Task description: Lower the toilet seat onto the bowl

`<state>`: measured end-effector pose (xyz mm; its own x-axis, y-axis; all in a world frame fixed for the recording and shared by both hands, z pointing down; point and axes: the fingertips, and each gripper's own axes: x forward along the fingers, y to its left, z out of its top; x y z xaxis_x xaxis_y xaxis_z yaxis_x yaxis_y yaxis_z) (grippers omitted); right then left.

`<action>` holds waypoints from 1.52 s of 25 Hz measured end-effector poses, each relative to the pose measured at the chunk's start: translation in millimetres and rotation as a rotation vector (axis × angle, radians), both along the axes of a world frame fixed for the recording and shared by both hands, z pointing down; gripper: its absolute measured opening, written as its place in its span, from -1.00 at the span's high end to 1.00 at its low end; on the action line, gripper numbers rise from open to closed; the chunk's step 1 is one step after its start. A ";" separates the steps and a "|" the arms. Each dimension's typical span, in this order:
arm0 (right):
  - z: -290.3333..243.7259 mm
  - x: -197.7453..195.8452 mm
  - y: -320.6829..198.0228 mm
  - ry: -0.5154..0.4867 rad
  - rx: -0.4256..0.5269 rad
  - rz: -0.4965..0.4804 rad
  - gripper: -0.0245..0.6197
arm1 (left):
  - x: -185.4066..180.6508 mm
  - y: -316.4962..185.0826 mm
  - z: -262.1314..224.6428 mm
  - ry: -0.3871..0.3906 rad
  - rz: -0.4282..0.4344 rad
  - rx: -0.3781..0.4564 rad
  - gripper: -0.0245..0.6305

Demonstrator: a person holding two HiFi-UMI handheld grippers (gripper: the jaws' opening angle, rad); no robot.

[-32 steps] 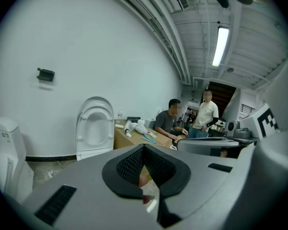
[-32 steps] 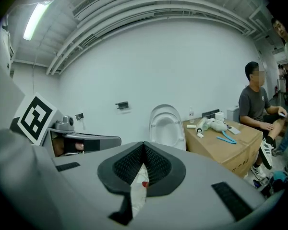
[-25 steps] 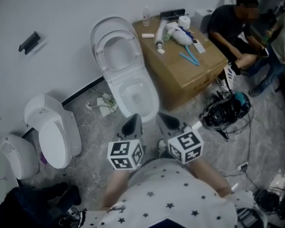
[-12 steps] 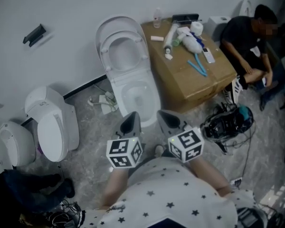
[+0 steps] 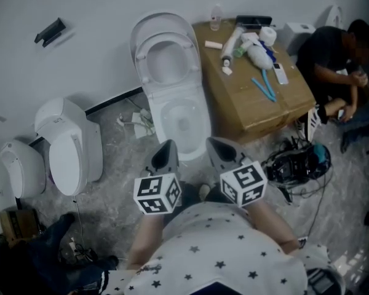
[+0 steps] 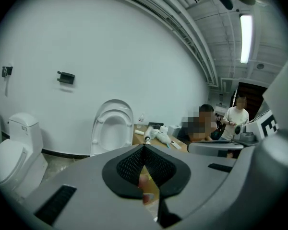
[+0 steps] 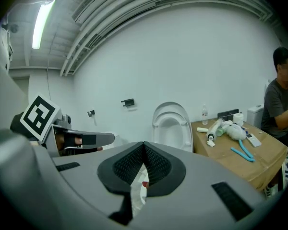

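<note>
Hovering closed and empty before the bowl (image 5: 183, 118), left hand-held gripper (image 5: 166, 149) and right hand-held gripper (image 5: 218, 146) seem poised to tip the upright seat (image 5: 167, 57) down.

Toilet on the floor, dead ahead of both grippers.
The toilet bowl (image 5: 179, 120) lies just beyond the left gripper (image 5: 166, 147) and right gripper (image 5: 219, 146), its seat (image 5: 166, 59) upright behind it. A cardboard box (image 5: 258, 106) with clutter (image 5: 253, 47) on top stands ahead-right of the right gripper; a second toilet (image 5: 69, 147) sits well left of the left gripper.
</note>
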<state>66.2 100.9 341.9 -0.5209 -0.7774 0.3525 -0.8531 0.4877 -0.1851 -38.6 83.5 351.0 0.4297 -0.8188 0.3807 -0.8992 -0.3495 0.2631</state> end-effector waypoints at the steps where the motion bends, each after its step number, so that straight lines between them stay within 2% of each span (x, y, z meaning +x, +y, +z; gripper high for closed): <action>1: 1.4 0.3 -1.5 -0.001 -0.002 -0.001 0.90 | -2.6 -0.4 0.8 -0.001 -0.008 -0.002 0.93; 8: 8.0 2.3 -16.8 0.000 -0.006 -0.001 0.90 | -22.2 -12.9 9.5 -0.004 -0.074 -0.024 0.93; 13: 8.8 7.6 -30.6 0.011 -0.007 0.021 0.90 | -25.9 -34.2 12.6 0.004 -0.091 -0.020 0.93; 19: 6.7 5.6 -61.0 0.013 -0.005 0.025 0.90 | -25.9 -71.5 6.3 -0.006 -0.083 0.004 0.93; 38: 3.1 -18.6 -170.2 0.033 0.003 0.030 0.90 | -42.2 -175.1 11.7 -0.003 -0.040 -0.031 0.93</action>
